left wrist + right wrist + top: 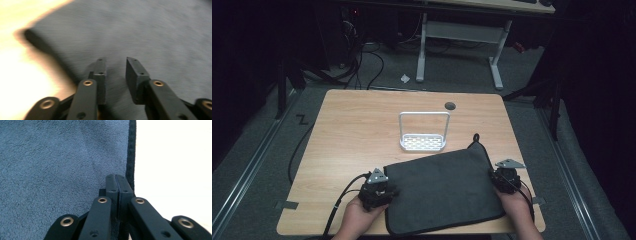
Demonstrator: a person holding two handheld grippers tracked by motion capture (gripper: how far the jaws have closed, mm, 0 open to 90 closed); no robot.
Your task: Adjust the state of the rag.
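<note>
A: Where's the towel?

B: The dark grey towel (442, 187) lies flat on the wooden surface (357, 130), at about six o'clock from the surface's middle, with its near edge close to the front edge. A small loop (475, 136) sticks out of its far right corner, at about one o'clock from the towel's middle.

A: And the left hand-held gripper?

B: The left hand-held gripper (379, 192) sits at the towel's left edge, at nine o'clock. In the left gripper view (115, 68) its jaws stand partly apart over the cloth, with a gap between them and nothing pinched; that picture is blurred.

A: The right one?

B: The right hand-held gripper (504, 181) is at the towel's right edge, at three o'clock. In the right gripper view (116, 185) its jaws are pressed together just at the dark hem (131, 150); a strip of cloth seems caught between them lower down, though I can't be certain.

A: Anything else on the surface?

B: A white wire rack (423, 131) with a tall hoop handle stands at twelve o'clock from the towel, just beyond its far edge. A round dark hole (450, 105) lies farther back.
</note>
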